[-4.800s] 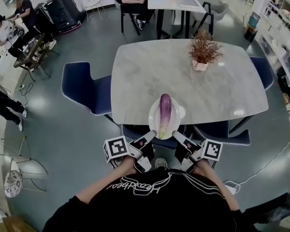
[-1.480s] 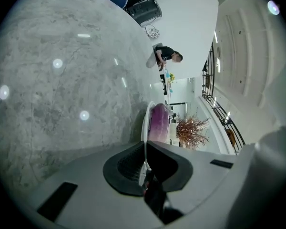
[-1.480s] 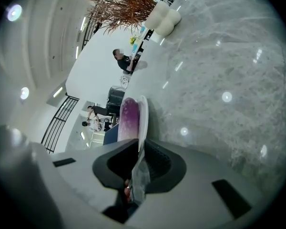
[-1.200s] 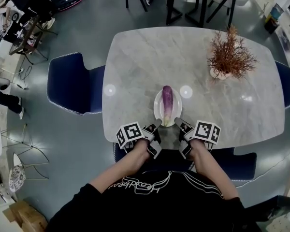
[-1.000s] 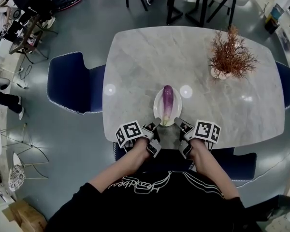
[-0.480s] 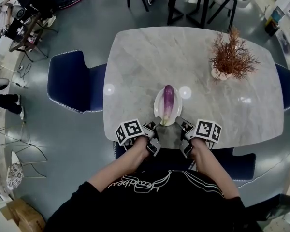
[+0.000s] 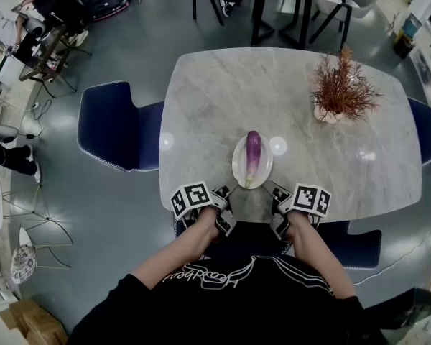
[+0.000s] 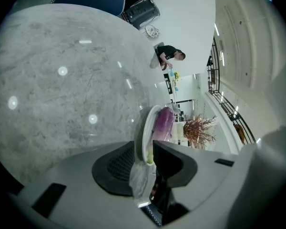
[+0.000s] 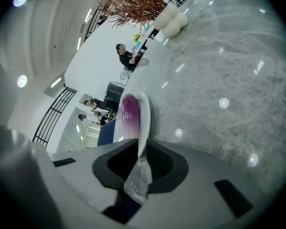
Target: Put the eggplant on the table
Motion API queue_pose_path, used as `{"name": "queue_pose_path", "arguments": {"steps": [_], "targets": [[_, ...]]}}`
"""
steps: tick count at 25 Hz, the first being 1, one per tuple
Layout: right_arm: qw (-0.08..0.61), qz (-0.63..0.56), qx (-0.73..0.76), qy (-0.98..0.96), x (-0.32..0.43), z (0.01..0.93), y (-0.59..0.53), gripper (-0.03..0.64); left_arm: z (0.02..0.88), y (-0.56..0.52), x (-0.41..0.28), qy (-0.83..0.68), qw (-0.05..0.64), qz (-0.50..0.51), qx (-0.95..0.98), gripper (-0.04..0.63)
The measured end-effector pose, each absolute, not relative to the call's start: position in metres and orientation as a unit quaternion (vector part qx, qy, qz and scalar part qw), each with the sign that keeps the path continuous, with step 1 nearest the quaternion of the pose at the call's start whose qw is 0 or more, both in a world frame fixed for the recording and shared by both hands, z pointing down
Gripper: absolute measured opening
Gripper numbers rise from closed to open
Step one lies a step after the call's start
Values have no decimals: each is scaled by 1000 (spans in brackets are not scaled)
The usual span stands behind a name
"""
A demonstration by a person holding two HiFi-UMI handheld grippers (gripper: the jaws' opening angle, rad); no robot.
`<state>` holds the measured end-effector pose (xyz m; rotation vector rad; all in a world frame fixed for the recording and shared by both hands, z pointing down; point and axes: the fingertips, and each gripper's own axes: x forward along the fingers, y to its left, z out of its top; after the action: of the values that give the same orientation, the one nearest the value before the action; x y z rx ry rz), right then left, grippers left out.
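Purple eggplant (image 7: 253, 157) lies lengthwise on a white oval plate (image 7: 237, 165) in the head view, pale stem end toward us. The plate sits at the middle of the near edge of the grey marble table (image 7: 287, 85). We have the left gripper (image 7: 225, 192) at the plate's near-left rim and the right gripper (image 7: 275, 191) at its near-right rim. A dried reddish-brown plant in a white pot (image 7: 340, 88) stands toward the far right corner, well apart from the plate. A blue chair (image 7: 118, 124) stands at the table's left edge.

Left gripper view: left gripper (image 8: 146, 152) has its jaws clamped on the plate rim (image 8: 146, 132), with the eggplant (image 8: 163, 124) just beyond.

Right gripper view: right gripper (image 9: 141, 151) has its jaws clamped on the opposite rim (image 9: 144, 116), with the eggplant (image 9: 129, 114) on the plate. We can't tell if the plate touches the tabletop.
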<state>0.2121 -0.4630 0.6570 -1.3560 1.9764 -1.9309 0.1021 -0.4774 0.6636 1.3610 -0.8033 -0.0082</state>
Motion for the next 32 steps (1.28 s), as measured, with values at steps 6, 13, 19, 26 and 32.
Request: {"name": "queue_pose_path", "arguments": {"steps": [6, 13, 19, 26, 32], "targets": [[39, -588, -444, 675, 207, 635, -449, 38, 654, -449, 95, -347, 671, 61, 652, 47], [45, -525, -439, 728, 197, 584, -413, 37, 607, -426, 90, -311, 622, 38, 718, 9], [63, -482, -416, 769, 172, 536, -377, 37, 540, -398, 72, -272, 559, 4, 783, 8], [87, -445, -394, 799, 136, 484, -321, 37, 472, -337, 56, -232, 455, 17, 859, 8], [99, -388, -368, 839, 106, 440, -252, 38, 434, -276, 43, -197, 394, 28, 897, 9]]}}
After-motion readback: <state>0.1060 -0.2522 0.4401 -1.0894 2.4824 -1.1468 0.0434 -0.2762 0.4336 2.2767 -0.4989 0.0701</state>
